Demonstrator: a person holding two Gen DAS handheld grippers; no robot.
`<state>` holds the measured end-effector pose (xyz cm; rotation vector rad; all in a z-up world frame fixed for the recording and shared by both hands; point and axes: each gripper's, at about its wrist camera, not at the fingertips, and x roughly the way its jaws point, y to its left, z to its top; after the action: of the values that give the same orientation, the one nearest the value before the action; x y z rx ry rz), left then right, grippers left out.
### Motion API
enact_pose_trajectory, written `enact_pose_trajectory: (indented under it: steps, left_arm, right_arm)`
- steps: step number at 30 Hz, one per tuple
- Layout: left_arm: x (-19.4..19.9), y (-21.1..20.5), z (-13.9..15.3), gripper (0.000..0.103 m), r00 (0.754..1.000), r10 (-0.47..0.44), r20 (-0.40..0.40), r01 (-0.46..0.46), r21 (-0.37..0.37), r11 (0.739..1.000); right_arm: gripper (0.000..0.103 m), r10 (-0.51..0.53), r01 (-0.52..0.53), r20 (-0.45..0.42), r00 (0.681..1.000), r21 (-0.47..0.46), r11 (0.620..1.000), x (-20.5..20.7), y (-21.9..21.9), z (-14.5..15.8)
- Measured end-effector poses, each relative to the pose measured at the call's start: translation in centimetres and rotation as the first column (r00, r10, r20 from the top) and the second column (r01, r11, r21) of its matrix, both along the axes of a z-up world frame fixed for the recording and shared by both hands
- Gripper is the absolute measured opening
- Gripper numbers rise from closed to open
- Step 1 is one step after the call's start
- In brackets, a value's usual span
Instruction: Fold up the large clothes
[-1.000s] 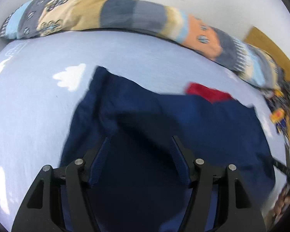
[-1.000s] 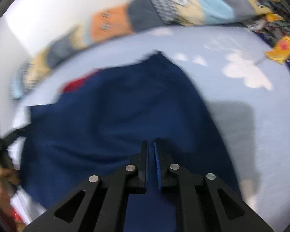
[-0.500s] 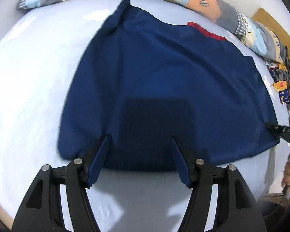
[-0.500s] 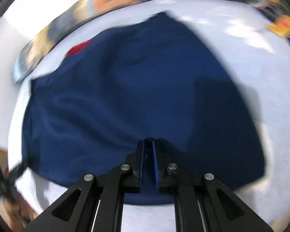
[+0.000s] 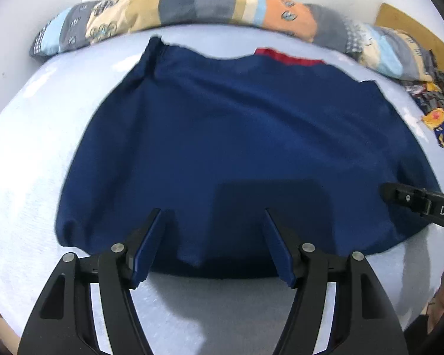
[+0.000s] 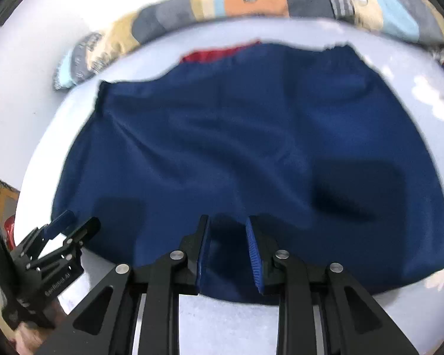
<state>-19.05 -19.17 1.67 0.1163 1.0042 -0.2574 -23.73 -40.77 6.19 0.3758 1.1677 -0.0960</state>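
Navy garment (image 5: 236, 148) lies spread flat on the bed (image 5: 26, 148), which is covered in a pale blue sheet with white cloud shapes; its near hem runs close to the bed's near edge, and its far edge reaches toward the patchwork bolster (image 5: 192, 3) that lines the far edge of the bed. A strip of red fabric (image 5: 284, 56) shows at the garment's far edge. At the bed's far right corner sits a heap of patterned cloth (image 5: 438, 112).

Left gripper (image 5: 213, 236) hangs over the near hem toward the garment's left side, its fingers (image 5: 146, 245) standing wide apart with nothing pinched between them; the hem passes under the gap. Right gripper (image 6: 227, 248) hangs over the near hem further to the right. Its fingers (image 6: 253, 251) are narrow, and its jaws have just been opening; navy cloth shows in the gap, but the blue pads stand apart and do not press on it. Each gripper appears at the edge of the other's view, and part of a hand (image 6: 26, 337) holding the left gripper shows at the lower left of the right wrist view
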Motion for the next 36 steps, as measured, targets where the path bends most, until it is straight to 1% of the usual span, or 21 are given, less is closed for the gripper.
enact_pose_trajectory:
  steps: [2,3,4,6,8,9,10,13,16,17,19,21,24,26,27,29,30,32,35,36]
  left_arm:
    - [0.4,-0.3,-0.4,0.066,1.000,0.020,-0.002,-0.020,0.013,1.000]
    - [0.5,-0.5,-0.3,0.067,1.000,0.027,0.005,-0.027,0.010,1.000]
    - [0.6,-0.7,-0.1,0.067,0.999,0.032,0.014,-0.032,0.006,0.999]
    - [1.2,-1.5,0.3,0.067,0.998,0.042,0.038,-0.043,0.010,0.999]
    - [1.5,-2.4,0.7,0.067,0.996,0.051,0.074,-0.053,0.026,0.998]
    - [1.6,-2.8,0.7,0.067,0.995,0.054,0.085,-0.057,0.035,0.998]
    - [1.6,-3.1,0.7,0.067,0.994,0.057,0.091,-0.061,0.045,0.997]
    - [2.0,-3.8,0.5,0.067,0.995,0.043,0.086,-0.047,0.049,0.998]
    - [2.0,-4.1,0.3,0.067,0.997,0.020,0.076,-0.024,0.059,0.998]
    - [2.1,-4.1,0.3,0.067,0.997,0.017,0.076,-0.022,0.064,0.998]
    - [2.1,-4.1,0.5,0.067,0.997,0.018,0.076,-0.022,0.054,0.998]
    - [2.0,-4.0,0.9,0.067,0.996,0.022,0.083,-0.025,0.043,0.999]
    - [1.9,-4.1,1.3,0.067,0.994,0.019,0.105,-0.024,0.045,0.999]
    - [1.9,-4.1,1.3,0.067,0.994,0.021,0.110,-0.026,0.050,0.998]
    - [1.9,-4.1,1.3,0.067,0.994,0.021,0.110,-0.027,0.052,0.998]
    - [2.0,-4.1,1.1,0.067,0.994,0.022,0.103,-0.027,0.055,0.998]
    - [2.1,-4.1,1.0,0.067,0.995,0.025,0.101,-0.031,0.057,0.998]
    - [2.2,-4.2,0.6,0.067,0.996,0.023,0.085,-0.027,0.056,0.998]
    - [2.4,-4.5,-0.4,0.067,0.999,0.013,0.035,-0.015,0.060,0.998]
    - [2.5,-4.6,-0.8,0.067,1.000,0.013,0.017,-0.014,0.061,0.998]
  right_arm:
    - [0.026,-0.033,0.033,-0.012,0.999,-0.024,0.999,0.5,-0.4,-0.2]
    - [0.027,-0.043,0.043,0.002,0.999,-0.053,0.998,0.0,-0.4,0.2]
    - [0.029,-0.044,0.047,0.035,0.998,-0.084,0.995,-0.2,-0.5,0.9]
    - [0.029,-0.020,0.035,0.126,0.992,-0.114,0.993,0.2,-0.4,2.5]
    - [0.029,0.003,0.014,0.163,0.987,-0.103,0.995,1.4,0.1,3.0]
    - [0.029,0.024,-0.012,0.174,0.984,-0.071,0.997,2.6,0.4,2.6]
    - [0.027,0.035,-0.026,0.166,0.985,-0.053,0.998,3.2,0.5,2.2]
    - [0.027,0.018,-0.018,0.076,0.997,0.000,1.000,4.9,0.4,0.0]
    - [0.027,-0.018,0.017,0.054,0.998,0.012,1.000,4.5,-0.4,-0.4]
    - [0.027,-0.025,0.025,0.049,0.998,-0.001,1.000,4.5,-0.6,-0.3]
    - [0.027,-0.043,0.047,0.045,0.998,-0.077,0.996,4.3,-0.9,0.2]
    - [0.027,-0.054,0.059,0.041,0.998,-0.119,0.991,4.1,-1.0,0.3]
    - [0.027,-0.070,0.076,0.053,0.996,-0.125,0.989,3.3,-1.1,0.7]
    - [0.031,-0.039,0.048,0.068,0.997,-0.135,0.990,2.9,-0.7,1.2]
    - [0.031,-0.005,0.014,0.072,0.997,-0.130,0.991,2.8,-0.2,1.3]
    - [0.032,0.033,-0.027,0.061,0.998,-0.094,0.995,2.6,0.3,1.2]
    - [0.033,0.050,-0.048,0.037,0.998,-0.046,0.998,2.4,0.5,0.6]
    - [0.046,0.075,-0.075,-0.010,0.997,0.021,0.997,2.7,0.9,-0.6]
    - [0.046,0.096,-0.096,-0.006,0.995,-0.008,0.995,2.5,1.3,-0.4]
    - [0.046,0.088,-0.088,0.012,0.996,-0.003,0.996,2.3,1.1,0.0]
